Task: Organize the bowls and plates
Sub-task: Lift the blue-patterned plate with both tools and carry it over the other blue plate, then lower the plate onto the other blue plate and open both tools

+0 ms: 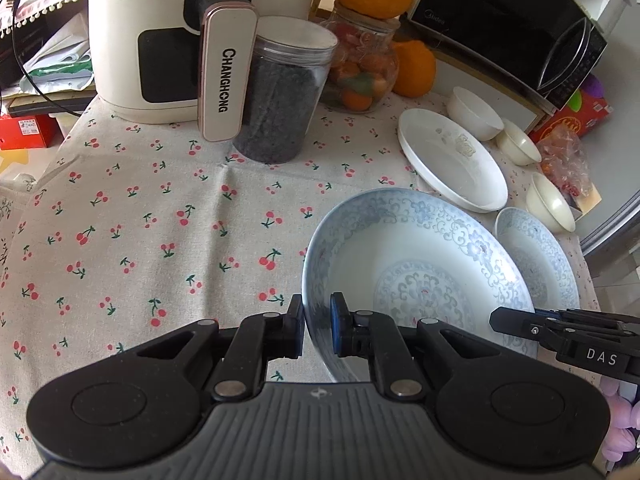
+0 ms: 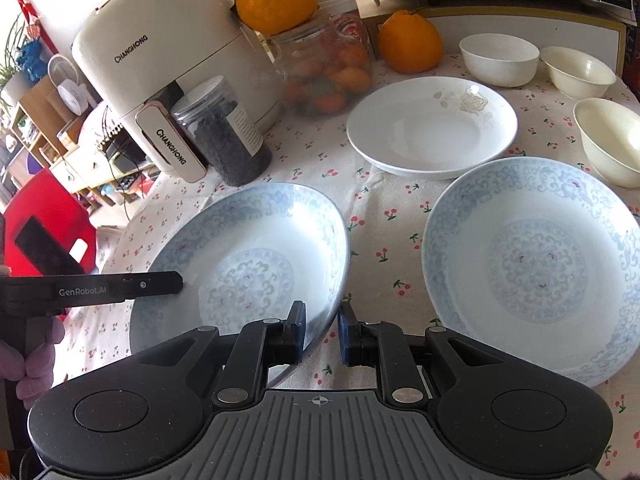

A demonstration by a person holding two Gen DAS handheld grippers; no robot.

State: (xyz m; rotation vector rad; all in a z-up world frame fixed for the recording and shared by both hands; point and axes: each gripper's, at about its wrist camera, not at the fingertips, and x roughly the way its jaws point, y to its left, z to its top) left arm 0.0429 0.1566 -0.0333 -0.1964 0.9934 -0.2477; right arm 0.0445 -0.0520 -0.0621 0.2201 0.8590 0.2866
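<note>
Both your left gripper [image 1: 317, 326] and right gripper [image 2: 322, 330] grasp the tilted blue-patterned plate [image 2: 256, 256] by opposite rims, near rim hidden

Blue-floral white plate [image 2: 240, 264], cherry-print beige tablecloth [image 1: 140, 220], plain white bowl [image 2: 498, 58]

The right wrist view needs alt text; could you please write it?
Both grippers, right and left, clamp opposite rims of a tilted blue plate above a cherry-print cloth. A matching plate lies to its right.
</note>
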